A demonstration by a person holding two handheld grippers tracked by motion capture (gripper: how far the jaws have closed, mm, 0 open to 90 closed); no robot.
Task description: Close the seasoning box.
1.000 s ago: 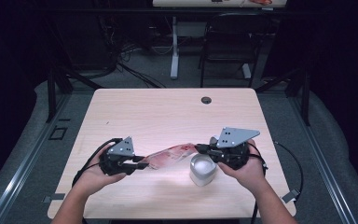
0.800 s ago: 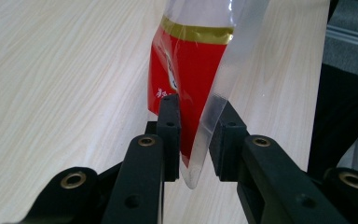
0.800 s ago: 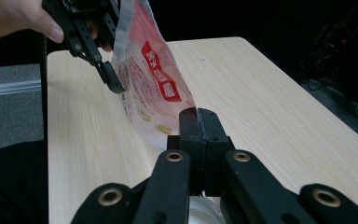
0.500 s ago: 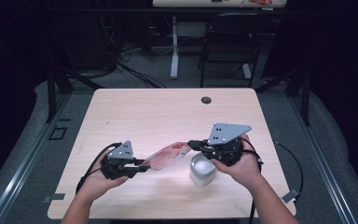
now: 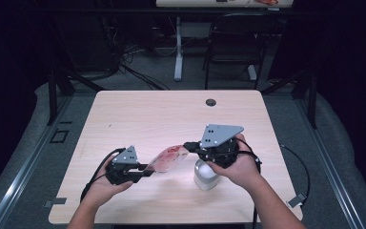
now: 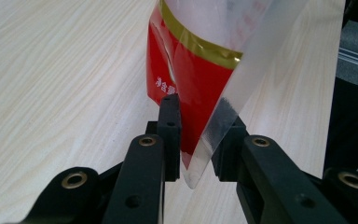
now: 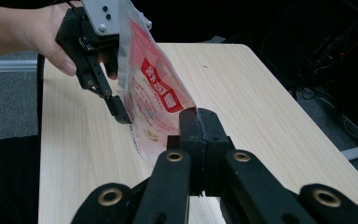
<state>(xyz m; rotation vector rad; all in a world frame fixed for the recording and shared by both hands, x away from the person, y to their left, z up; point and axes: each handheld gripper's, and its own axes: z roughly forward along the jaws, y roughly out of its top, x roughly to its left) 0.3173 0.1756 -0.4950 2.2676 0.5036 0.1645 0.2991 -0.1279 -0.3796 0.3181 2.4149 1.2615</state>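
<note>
I have the red-and-clear plastic pouch [image 5: 168, 158] off the table [image 5: 138, 119], strung between my two tongs. My right gripper [image 7: 199, 114] has its jaws pressed fully together on one edge of the pouch; in the right gripper view the film runs straight out of the closed tips. My left gripper [image 6: 200, 133] sits at the opposite corner: the clear corner of the pouch hangs down between its jaws, one jaw lying against the red face, the other standing just beside the film. I read that as a loose hold at best, and I cannot tell whether the far pad really presses.

So the pick-up is done, and the pouch is spread in the air ahead of both tongs, tilted, its higher end at my right tongs. The white rounded container [image 5: 206, 174] stands on the table directly below my right gripper, apart from the pouch. What I judge is left: firm up the left grip, then bring the pouch to that container or open it, whichever the job wants.
</note>
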